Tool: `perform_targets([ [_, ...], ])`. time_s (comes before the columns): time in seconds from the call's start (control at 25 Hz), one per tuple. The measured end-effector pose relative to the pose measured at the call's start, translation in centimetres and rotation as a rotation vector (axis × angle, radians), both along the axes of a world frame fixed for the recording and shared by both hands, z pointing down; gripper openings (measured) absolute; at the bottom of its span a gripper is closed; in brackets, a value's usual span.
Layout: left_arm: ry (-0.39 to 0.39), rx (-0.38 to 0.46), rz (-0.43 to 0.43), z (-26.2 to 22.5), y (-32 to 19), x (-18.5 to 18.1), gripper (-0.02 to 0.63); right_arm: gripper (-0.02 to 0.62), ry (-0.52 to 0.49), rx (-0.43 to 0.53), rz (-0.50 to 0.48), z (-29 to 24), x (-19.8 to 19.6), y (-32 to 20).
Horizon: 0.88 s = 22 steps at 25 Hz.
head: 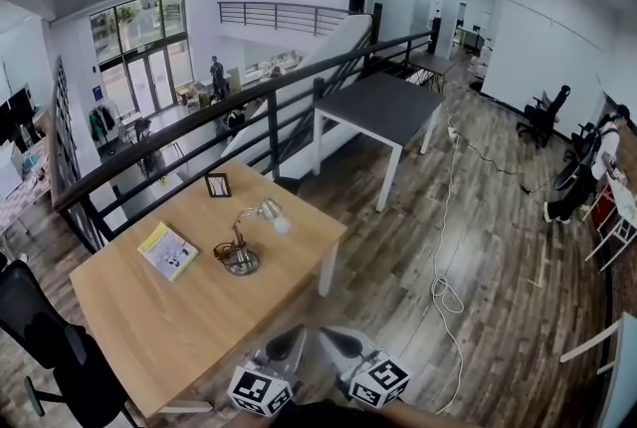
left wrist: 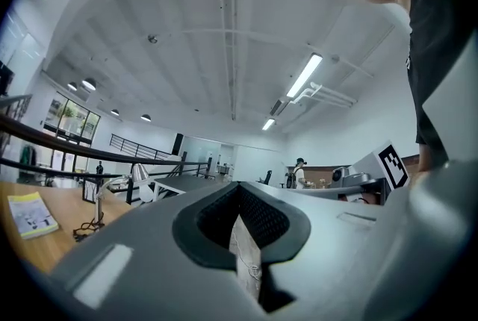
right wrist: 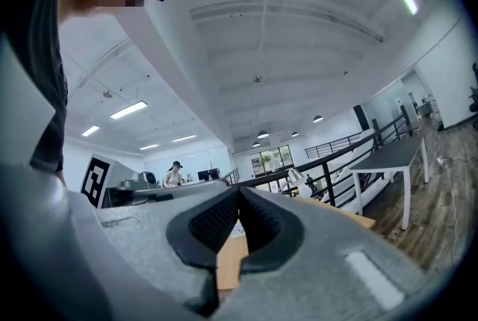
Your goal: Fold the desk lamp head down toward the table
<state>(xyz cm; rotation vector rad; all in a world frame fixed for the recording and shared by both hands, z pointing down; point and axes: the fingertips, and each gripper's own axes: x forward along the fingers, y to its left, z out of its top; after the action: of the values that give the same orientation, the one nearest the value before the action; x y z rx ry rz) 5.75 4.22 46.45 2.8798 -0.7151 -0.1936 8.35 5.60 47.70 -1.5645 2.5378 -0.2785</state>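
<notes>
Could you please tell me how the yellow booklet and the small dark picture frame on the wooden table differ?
The yellow booklet lies flat; the picture frame stands upright. The booklet is bright yellow, the frame dark-edged. The booklet lies left of the desk lamp, the frame beyond it. Both rest on the wooden table.
</notes>
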Motion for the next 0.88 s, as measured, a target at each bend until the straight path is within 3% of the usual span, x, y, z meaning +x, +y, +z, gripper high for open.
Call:
perform_targets([
  [0.12, -0.004, -0.002, 0.017, 0.4, -0.9, 1.4, 0.0, 0.003, -0.018, -0.014, -0.005, 0.2, 0.8, -1.6],
  [0.48, 0.01, 0.001, 0.079, 0.1, -8.3, 3.5, -0.001, 0.003, 0.063, 0.018, 0.046, -0.9, 2.1, -7.9],
  [0.88, 0.004, 0.024, 0.11, -1.4, -17.8, 1.4, 0.0, 0.003, 0.059, 0.028, 0.045, -1.7, -0.3, -18.2],
])
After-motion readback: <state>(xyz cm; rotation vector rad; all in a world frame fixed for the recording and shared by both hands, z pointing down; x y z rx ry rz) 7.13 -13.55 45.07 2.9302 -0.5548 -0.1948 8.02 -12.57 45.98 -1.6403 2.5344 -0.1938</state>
